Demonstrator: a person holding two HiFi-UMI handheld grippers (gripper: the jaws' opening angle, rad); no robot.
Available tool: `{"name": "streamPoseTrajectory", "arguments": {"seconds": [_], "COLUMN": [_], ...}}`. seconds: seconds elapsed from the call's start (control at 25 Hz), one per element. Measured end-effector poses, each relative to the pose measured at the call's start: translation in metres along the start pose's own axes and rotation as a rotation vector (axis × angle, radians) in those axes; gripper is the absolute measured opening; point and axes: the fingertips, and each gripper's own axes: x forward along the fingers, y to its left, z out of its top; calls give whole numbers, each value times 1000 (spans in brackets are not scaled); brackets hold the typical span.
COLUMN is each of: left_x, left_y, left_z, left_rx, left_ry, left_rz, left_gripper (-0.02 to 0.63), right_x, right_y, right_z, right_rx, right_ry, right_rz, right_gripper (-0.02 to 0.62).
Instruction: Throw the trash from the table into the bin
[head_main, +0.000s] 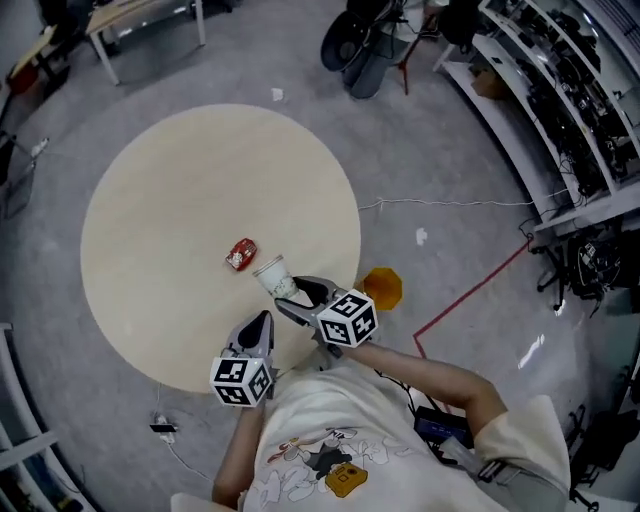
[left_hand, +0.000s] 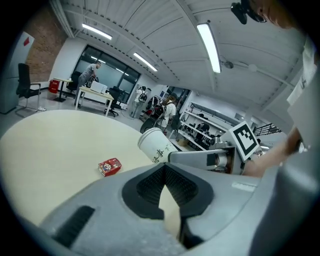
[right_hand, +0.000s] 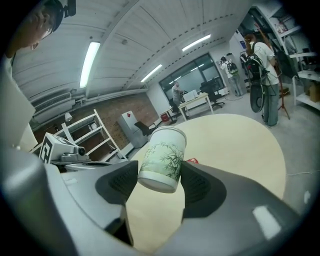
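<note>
The left gripper (head_main: 262, 322) is being held over the table's (head_main: 180, 180) near edge, jaws pressed together on nothing. Just beyond, a tilted cup (right_hand: 162, 159) is being clamped between the right gripper's (head_main: 296, 292) part-open jaws. A red packet (head_main: 241, 254) is lying beside the cup. An orange bin (head_main: 383, 287) is standing on the floor beside the table, with a white cable (head_main: 450, 202) lying farther off.

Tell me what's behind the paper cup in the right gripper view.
A corner of the red packet shows on the table behind the paper cup, which the right hand-held gripper clamps; the cup covers the rest.
</note>
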Motion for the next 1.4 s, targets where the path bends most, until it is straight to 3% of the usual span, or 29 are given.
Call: {"name": "streamPoseTrajectory", "arguments": {"seconds": [0.32,1.0,1.4], "left_x": [34,134,208], "left_y": [-59,-159,-224], "left_z": [14,2,-29], "left_rx": [53,190,240], "left_ry": [52,207,299], "left_rz": [-81,-293,-393], "left_gripper": [5,5,3], "right_x": [-83,-206,-278], "right_y": [-49,-152,-224], "right_z": [7,-16,-50], "right_rx": [113,297,380], "right_ry": [-93,-290,-342], "right_rz": [-110,-336,-445], "right_gripper": [278,276,276]}}
